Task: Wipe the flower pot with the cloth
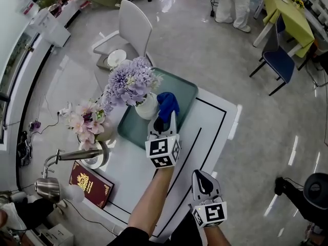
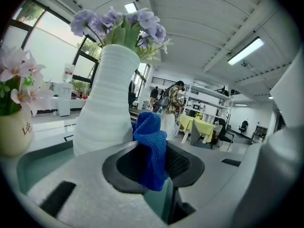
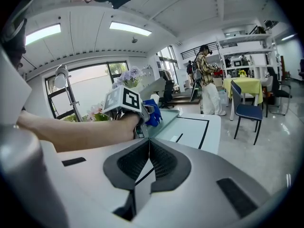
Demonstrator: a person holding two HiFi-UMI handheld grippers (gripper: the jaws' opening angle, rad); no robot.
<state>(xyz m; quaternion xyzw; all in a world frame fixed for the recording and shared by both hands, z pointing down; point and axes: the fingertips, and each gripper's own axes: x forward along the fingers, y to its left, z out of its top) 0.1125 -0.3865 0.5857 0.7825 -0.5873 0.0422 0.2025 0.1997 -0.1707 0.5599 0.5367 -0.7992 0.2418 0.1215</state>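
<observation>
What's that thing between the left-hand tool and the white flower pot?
A blue cloth, pinched in the left gripper's jaws and reaching up against the side of the white flower pot. The left gripper view shows it best.

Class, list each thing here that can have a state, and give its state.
left gripper: shut on the cloth
right gripper: shut, empty
cloth: bunched, at the flower pot's side
flower pot: upright on the tray, holding flowers
book: closed, lying flat
</observation>
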